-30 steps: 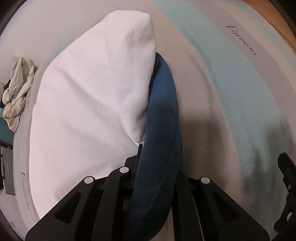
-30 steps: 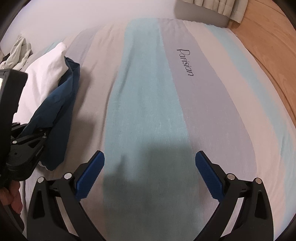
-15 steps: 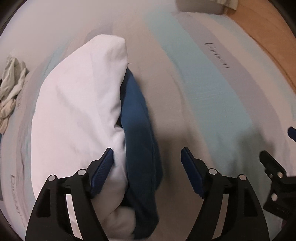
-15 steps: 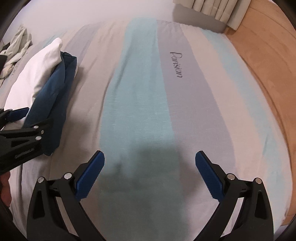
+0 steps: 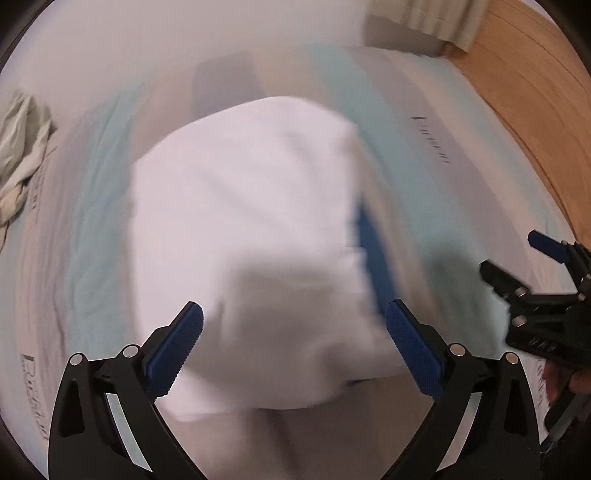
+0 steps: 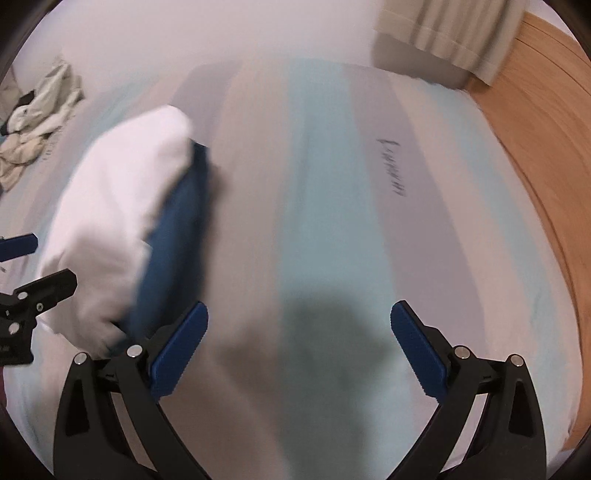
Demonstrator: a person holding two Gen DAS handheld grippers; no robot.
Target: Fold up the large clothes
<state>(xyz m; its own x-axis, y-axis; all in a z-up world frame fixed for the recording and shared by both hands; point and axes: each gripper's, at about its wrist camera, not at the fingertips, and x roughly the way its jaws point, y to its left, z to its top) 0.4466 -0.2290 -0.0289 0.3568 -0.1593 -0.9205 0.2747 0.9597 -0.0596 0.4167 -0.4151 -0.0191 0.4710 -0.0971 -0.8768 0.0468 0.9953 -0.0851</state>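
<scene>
A folded dark blue garment (image 6: 173, 236) lies on the striped bed, leaning against a white pillow (image 6: 110, 221). In the left wrist view the pillow (image 5: 251, 229) fills the middle and only a strip of the blue garment (image 5: 373, 251) shows along its right side. My left gripper (image 5: 295, 347) is open and empty above the pillow's near end. My right gripper (image 6: 299, 343) is open and empty over bare bedding to the right of the garment. Both views are motion-blurred.
The bed cover (image 6: 332, 206) has grey, beige and teal stripes with printed lettering. A crumpled pale garment pile (image 6: 37, 125) lies at the far left. A wooden floor (image 6: 546, 122) and a curtain (image 6: 461, 33) are at the right. The right gripper also shows in the left wrist view (image 5: 543, 295).
My left gripper has let go of the blue garment, opened, and pulled back and swung left over the pillow. My right gripper has stayed open and drawn back.
</scene>
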